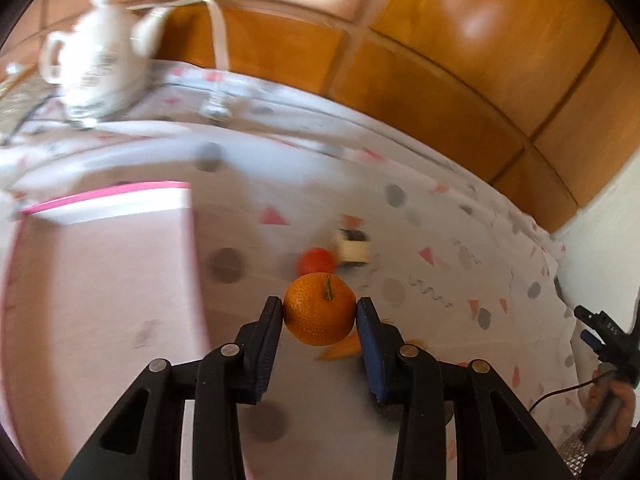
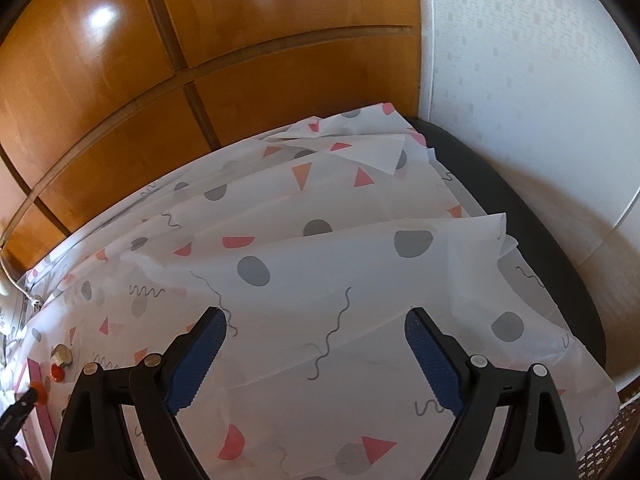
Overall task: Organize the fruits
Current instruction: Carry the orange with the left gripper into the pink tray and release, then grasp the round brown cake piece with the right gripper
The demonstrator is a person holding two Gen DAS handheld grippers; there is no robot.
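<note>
My left gripper (image 1: 319, 310) is shut on an orange mandarin (image 1: 319, 308) with a green stem, held above the patterned tablecloth. A small red fruit (image 1: 316, 261) lies on the cloth just beyond it, next to a cream and dark object (image 1: 351, 249). A pink-rimmed box (image 1: 100, 280) fills the left of the left wrist view. My right gripper (image 2: 316, 328) is open and empty over the cloth. In the right wrist view the red fruit (image 2: 57, 373), the mandarin (image 2: 39, 392) and the left gripper tip sit at the far left edge.
A white teapot (image 1: 96, 56) stands at the back left on the cloth. Wooden panels (image 1: 440, 60) close the back. A white wall (image 2: 540, 80) and a dark chair edge (image 2: 520, 216) lie to the right. The right gripper shows at the right edge (image 1: 600, 340).
</note>
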